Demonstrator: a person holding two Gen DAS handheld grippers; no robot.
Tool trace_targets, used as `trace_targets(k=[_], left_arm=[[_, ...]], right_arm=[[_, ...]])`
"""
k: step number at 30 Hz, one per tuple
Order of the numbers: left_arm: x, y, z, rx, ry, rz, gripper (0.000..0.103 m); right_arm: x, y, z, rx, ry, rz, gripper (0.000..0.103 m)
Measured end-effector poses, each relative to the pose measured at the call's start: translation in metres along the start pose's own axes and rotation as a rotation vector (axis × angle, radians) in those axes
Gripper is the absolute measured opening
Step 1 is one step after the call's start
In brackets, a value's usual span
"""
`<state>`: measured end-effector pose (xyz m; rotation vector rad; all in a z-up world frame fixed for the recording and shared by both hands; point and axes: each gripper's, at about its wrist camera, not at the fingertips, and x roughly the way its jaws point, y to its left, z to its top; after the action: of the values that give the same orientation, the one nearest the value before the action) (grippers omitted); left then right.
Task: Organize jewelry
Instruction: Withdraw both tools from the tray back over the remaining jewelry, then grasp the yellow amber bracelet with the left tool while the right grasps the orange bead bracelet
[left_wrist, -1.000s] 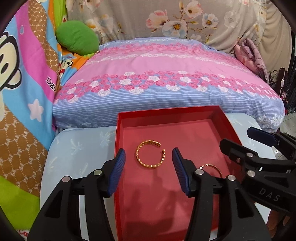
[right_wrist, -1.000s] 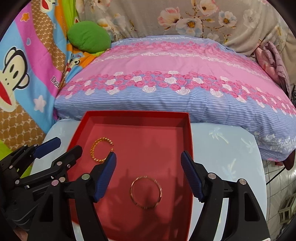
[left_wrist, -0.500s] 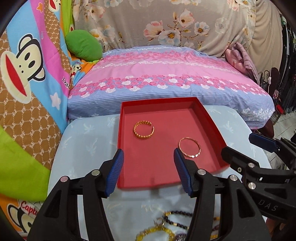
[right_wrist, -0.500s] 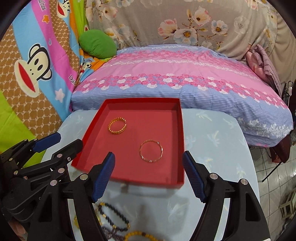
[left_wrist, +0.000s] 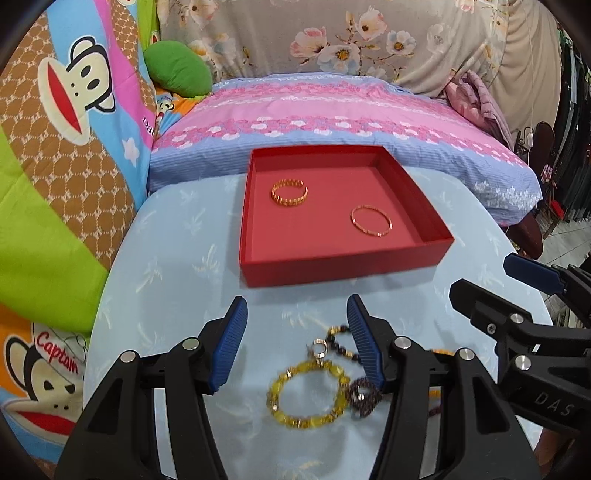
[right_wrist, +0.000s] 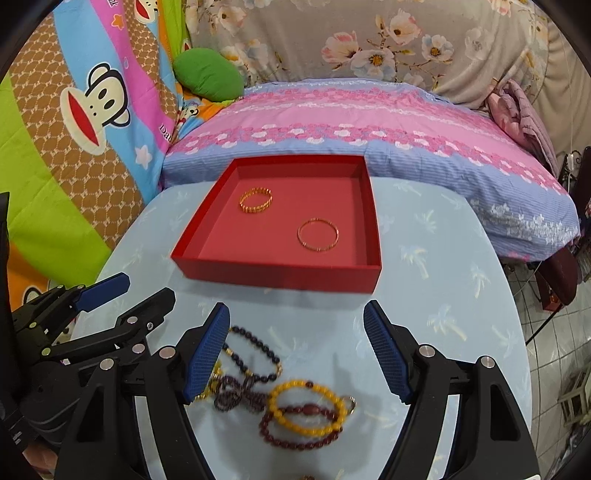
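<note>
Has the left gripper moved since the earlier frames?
Yes. The left gripper has pulled back from over the red tray; it is now near the beaded bracelets.

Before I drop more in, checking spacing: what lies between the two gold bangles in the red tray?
Only bare red tray floor, clear in both wrist views.

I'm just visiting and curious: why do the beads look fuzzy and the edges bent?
Left wrist view: the beads near the lens are smeared, the tray is sharper, and the fisheye bows the edges. Right wrist view: beads slightly soft, with the same curved, dark corners.
</note>
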<state>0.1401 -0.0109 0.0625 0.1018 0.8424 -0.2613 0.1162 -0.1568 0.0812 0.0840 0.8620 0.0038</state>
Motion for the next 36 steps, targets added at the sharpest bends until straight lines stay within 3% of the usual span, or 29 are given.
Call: trace_targets(k=[14,23,36], left_arm=[[-0.01,0.002,-0.058,-0.045,0.041,-0.002,0.053],[-0.006,0.017,-0.097,-0.081,0.085,0.04,0.053],[0.005,0.037,-0.095,-0.138,0.098,0.068,0.053]], right_arm=[[-0.005,-0.011,-0.058,0.049,0.06,-0.019,0.072],[0.004,-0.028,-0.101,0.12,0.139,-0.026,0.072],[0.019,-0.045,-0.091,0.138,0.123,-0.081,0.072]])
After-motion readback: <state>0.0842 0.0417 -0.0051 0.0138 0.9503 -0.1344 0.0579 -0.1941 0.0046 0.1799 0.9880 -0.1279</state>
